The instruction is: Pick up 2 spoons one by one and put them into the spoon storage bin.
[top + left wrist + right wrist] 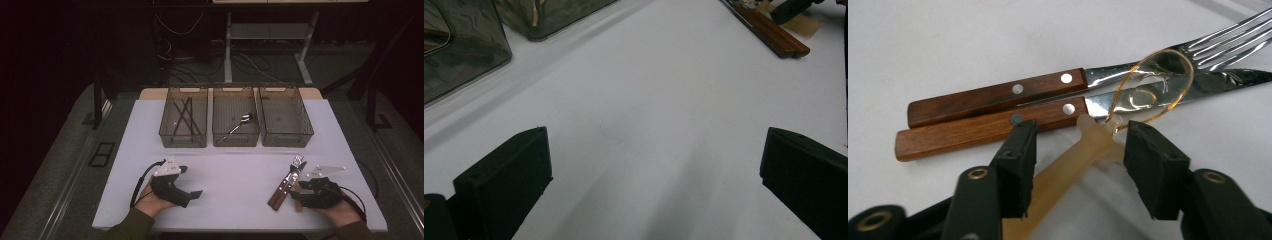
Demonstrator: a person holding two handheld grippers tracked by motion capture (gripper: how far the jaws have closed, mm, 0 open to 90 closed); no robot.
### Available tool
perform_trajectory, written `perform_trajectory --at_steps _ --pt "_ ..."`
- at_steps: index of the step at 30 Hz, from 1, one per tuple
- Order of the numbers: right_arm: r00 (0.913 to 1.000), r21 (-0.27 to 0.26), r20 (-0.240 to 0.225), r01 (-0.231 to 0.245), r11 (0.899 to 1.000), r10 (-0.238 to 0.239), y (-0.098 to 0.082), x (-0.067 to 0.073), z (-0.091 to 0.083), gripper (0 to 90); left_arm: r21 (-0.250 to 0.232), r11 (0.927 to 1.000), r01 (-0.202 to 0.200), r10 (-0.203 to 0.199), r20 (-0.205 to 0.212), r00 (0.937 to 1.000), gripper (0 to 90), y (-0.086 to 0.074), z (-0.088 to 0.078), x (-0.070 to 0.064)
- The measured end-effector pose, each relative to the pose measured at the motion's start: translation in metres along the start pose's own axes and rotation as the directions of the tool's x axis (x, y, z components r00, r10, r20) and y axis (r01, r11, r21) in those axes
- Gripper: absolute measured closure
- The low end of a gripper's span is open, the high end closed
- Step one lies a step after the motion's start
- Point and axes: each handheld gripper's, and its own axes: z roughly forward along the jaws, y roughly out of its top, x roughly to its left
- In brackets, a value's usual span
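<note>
plastic spoon (1083, 155), translucent amber, lies at the right front of the white table (240, 175), its handle running between the jaws of our right gripper (1075, 160) and its clear bowl resting on the blades of the two pieces of cutlery beside it. our right gripper stands half open around the spoon handle; the jaws flank the handle, and we cannot tell whether the pads press on it. wood-handled knife (988, 127) and wood-handled fork (998, 95) lie side by side, touching, just beyond the spoon, with riveted handles toward one side and steel ends toward the other. in the high view the same cutlery (285, 182) lies slantwise just left of our right gripper (312, 192), which rests low on the table in the person's right hand. our left gripper (187, 187) rests at the left front of the table, well apart from the cutlery, its jaws spread wide over bare tabletop with nothing between them. three smoky clear bins stand in a row at the far edge: left bin (184, 120) holds dark sticks, middle bin (235, 120) holds a small metal utensil, and right bin (285, 120) stands beside it.
</note>
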Motion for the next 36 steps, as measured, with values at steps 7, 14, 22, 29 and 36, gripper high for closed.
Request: perform_trajectory --at_steps 7,14,22,29,36 --pt "0.9998 0.004 0.019 0.006 1.000 -0.006 -0.0002 0.0004 -0.0002 52.8 -0.001 1.0000 -0.001 0.001 0.000 1.0000 0.0 0.0001 -0.0001 -0.0001" --pt "0.9995 0.007 0.032 -0.001 1.000 0.001 0.0001 0.0004 -0.0007 57.4 -0.002 1.0000 -0.001 0.001 0.000 1.0000 0.0 0.0000 -0.0001 -0.0001" --pt "0.9986 0.010 0.045 -0.028 1.000 0.027 0.0001 -0.0032 -0.0028 68.4 -0.002 1.0000 -0.004 0.004 0.000 1.0000 0.0 0.0001 -0.0004 -0.0002" --pt "0.9981 0.018 0.039 -0.048 0.999 0.047 -0.0006 -0.0064 -0.0053 75.5 -0.003 1.0000 -0.005 0.005 0.002 1.0000 0.0 0.0002 -0.0004 -0.0001" --pt "0.9980 0.018 0.047 -0.043 0.999 0.043 -0.0004 -0.0081 -0.0074 76.7 -0.005 1.0000 -0.003 0.003 0.004 1.0000 0.0 0.0001 -0.0004 0.0000"
